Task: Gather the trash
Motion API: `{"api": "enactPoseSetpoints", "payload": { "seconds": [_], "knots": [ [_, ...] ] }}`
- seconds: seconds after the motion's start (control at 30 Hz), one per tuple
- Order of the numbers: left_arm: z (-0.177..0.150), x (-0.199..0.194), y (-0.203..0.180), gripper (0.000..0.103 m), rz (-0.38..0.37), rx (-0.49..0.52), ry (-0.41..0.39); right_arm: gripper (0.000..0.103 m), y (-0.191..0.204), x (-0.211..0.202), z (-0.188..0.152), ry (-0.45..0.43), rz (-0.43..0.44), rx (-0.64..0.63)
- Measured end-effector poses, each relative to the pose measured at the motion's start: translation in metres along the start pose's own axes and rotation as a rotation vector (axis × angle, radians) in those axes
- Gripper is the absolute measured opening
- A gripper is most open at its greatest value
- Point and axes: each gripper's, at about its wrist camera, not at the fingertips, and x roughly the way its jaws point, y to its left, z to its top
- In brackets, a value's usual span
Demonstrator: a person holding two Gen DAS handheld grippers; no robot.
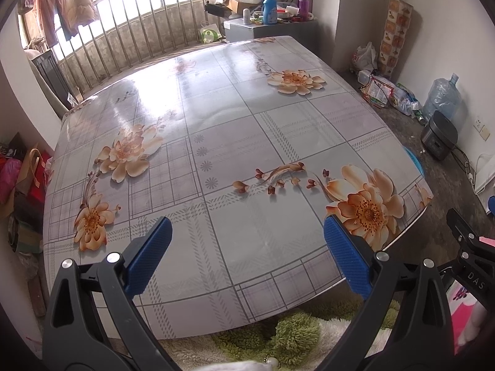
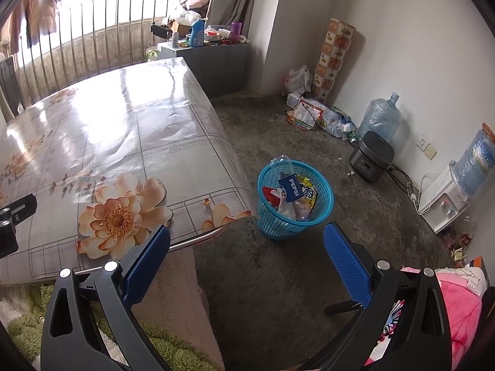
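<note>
A: From the left wrist, the left gripper (image 1: 247, 253) has its ribbed blue pads spread wide with nothing between them, above the table (image 1: 216, 130), whose glossy plaid cloth is printed with peach flowers. Only a sliver of blue mesh shows past its right edge.

B: The right wrist view shows that in full: a round blue plastic-mesh basket (image 2: 321, 213) on the rough grey floor, just beside the table's corner, at frame centre. In it lie a clear Pepsi bottle (image 2: 286, 177) tilted neck-down, a yellow wrapper (image 2: 309, 193) and a crumpled white bag (image 2: 284, 205).

A: And the right gripper (image 2: 247, 253)?

B: Fingers apart, empty, low in the frame over the floor. Shaggy green fabric (image 2: 27, 324) fills the lower left.
</note>
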Motion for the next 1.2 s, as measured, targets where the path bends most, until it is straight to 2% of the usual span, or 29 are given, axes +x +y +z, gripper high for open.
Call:
{"api": "enactPoseSetpoints", "payload": {
  "seconds": [1.2],
  "knots": [
    [-0.0026,0.0015,-0.0007,0.094,-0.002,0.005,0.007,0.097,0.0004,0.0049,-0.0060,0.003,0.001,0.009]
  ]
}}
